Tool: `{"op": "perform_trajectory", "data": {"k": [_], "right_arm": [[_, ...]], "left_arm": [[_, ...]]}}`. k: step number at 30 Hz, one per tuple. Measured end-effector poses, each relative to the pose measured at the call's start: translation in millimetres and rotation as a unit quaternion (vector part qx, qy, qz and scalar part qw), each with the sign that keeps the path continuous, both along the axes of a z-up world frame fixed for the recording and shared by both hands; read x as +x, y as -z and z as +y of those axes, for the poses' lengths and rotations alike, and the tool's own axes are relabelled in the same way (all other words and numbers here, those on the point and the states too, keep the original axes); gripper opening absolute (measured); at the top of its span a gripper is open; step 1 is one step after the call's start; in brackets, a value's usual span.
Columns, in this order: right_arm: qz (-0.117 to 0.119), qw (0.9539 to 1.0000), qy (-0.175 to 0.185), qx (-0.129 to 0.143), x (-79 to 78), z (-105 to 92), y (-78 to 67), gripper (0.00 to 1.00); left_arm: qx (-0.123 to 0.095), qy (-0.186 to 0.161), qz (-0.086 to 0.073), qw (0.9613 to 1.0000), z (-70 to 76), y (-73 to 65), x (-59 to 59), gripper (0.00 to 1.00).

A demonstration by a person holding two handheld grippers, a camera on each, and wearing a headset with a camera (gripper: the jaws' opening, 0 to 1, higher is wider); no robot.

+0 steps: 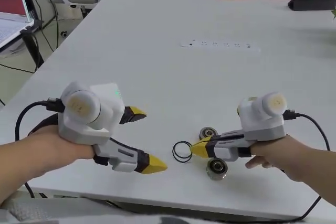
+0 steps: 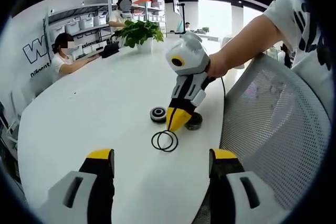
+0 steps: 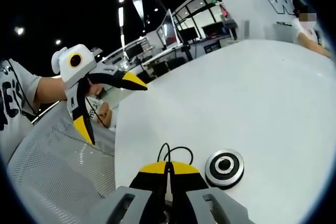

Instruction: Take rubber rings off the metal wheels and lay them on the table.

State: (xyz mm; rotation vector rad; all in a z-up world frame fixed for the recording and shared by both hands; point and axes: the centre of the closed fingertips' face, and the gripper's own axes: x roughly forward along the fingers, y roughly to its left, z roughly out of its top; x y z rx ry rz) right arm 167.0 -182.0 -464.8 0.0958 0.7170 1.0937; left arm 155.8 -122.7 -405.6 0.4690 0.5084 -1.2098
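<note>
Left tongs (image 1: 144,139) gape wide near table (image 1: 157,51) edge.

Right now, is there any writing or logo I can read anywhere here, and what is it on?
"W": large letter on the white wall, left gripper view; the rest is hidden.
"Di": start of a smaller line beneath it; the rest is too blurred.
"W": large letter on the far wall, right gripper view.
"ES": part of a print on the person's shirt, cut off.
Power strip: markings too small to read.
</note>
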Motion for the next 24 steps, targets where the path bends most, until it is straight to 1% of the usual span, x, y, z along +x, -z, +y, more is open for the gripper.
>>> {"op": "perform_trajectory", "data": {"k": [5, 14, 19, 24], "right_arm": [[-0.002, 0.9999, 0.003, -0.012, 1.6, -2.2, 3.8, 0.0], [-0.008, 0.9997, 0.001, -0.024, 1.6, -4.3, 6.7, 0.0], [-0.011, 0.9996, 0.0, -0.027, 1.3, -4.3, 7.9, 0.05], [-0.014, 0.9995, -0.008, -0.029, -0.8, -3.7, 7.4, 0.09]], "left_arm": [[0.002, -0.002, 0.002, 1.0, 1.3, 1.5, 0.9, 0.71], [0.005, -0.002, 0.006, 1.0, 0.8, 3.5, -0.7, 0.71], [0.008, 0.0, 0.006, 0.9999, 0.7, 3.8, -1.8, 0.71], [0.011, -0.001, 0.008, 0.9999, 1.6, 5.1, -1.8, 0.71]]}}
